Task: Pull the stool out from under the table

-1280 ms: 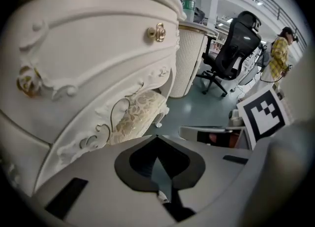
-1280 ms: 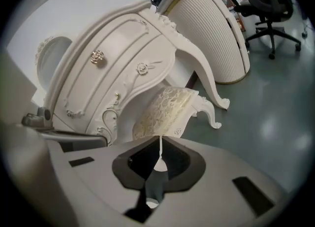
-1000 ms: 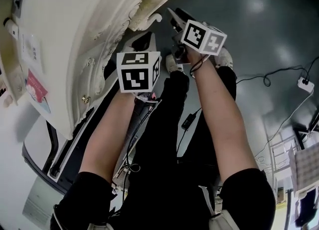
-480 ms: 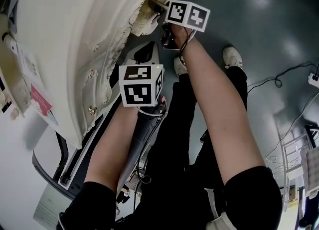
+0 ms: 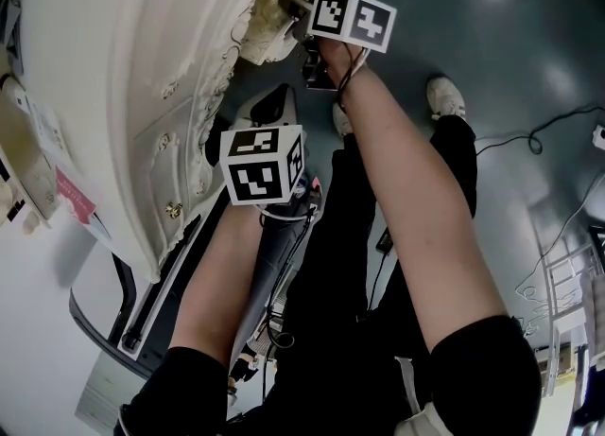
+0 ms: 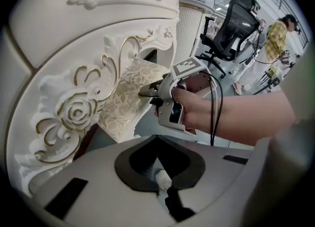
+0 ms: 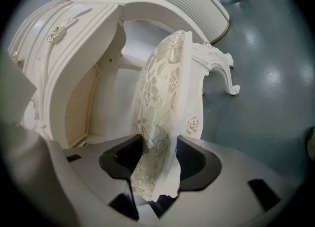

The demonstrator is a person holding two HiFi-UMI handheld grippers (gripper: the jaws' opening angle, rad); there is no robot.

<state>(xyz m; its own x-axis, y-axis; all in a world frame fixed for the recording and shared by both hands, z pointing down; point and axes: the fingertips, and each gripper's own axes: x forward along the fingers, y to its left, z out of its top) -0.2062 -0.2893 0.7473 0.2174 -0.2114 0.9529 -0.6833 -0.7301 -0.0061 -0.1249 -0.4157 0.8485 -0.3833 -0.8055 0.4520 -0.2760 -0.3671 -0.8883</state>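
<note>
The stool point(image 7: 165, 93) is tucked in the knee recess under the tabletop point(image 7: 74, 39), with its cushioned seat edge reaching out past the front edge. That edge is taken between the right tongs point(image 7: 156, 159), whose jaws have just been closing and appear pressed on fabric and frame. The left tongs point(image 6: 157, 162) are closed together on nothing, beside the carved front. Slipping is judged the main risk, since only the padded rim is gripped; the fabric could be dragged or torn. A one-sided pull could also swing the stool, knocking a curved leg point(image 7: 224, 76) against the carving
</note>
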